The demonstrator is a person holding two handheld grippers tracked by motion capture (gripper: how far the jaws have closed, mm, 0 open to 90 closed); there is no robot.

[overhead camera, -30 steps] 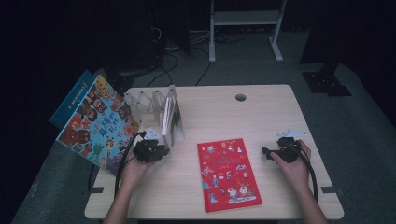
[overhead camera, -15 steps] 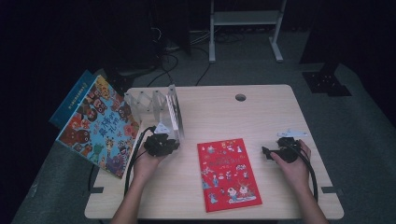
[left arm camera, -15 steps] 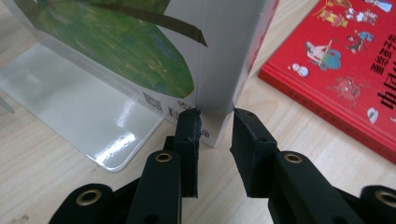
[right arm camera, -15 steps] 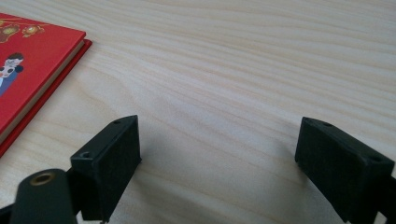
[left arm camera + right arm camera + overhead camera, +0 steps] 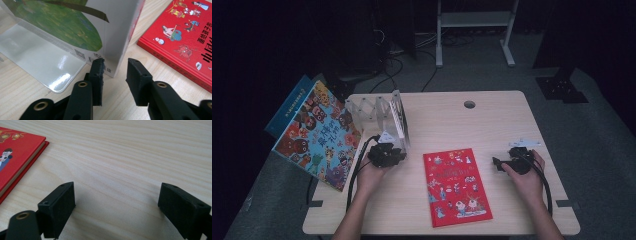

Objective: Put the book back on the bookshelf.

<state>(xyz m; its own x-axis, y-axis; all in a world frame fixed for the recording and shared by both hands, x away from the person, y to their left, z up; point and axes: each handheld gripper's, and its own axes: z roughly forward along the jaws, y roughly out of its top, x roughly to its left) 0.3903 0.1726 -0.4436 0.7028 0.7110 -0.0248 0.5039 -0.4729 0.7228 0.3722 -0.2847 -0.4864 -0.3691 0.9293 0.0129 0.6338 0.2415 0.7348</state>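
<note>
While the left gripper (image 5: 388,152) sat at the near end of the clear acrylic book rack (image 5: 377,112), its jaws had just been opening and stood apart, released, pads off everything. In the left gripper view the white-covered book (image 5: 110,27) stood upright in the rack, its lower corner just ahead of the gap between the jaws, the left fingertip (image 5: 98,65) close to the cover's barcode edge; cannot tell if it brushed it. The rack's clear base plate (image 5: 42,62) lay flat on the wooden table (image 5: 492,120) to the left of that book.

The red picture book (image 5: 455,186) lay flat on the table between the two hands, cover up, near the front edge, just right of the left gripper and well apart from the rack. Its corner showed at the upper right of the left gripper view and at the left edge of the right gripper view.

The right gripper (image 5: 510,162) rested low over bare table right of the red book, jaws spread wide, nothing between them. A colourful picture book (image 5: 314,135) leaned off the table's left side, with a blue book (image 5: 287,102) behind it.
</note>
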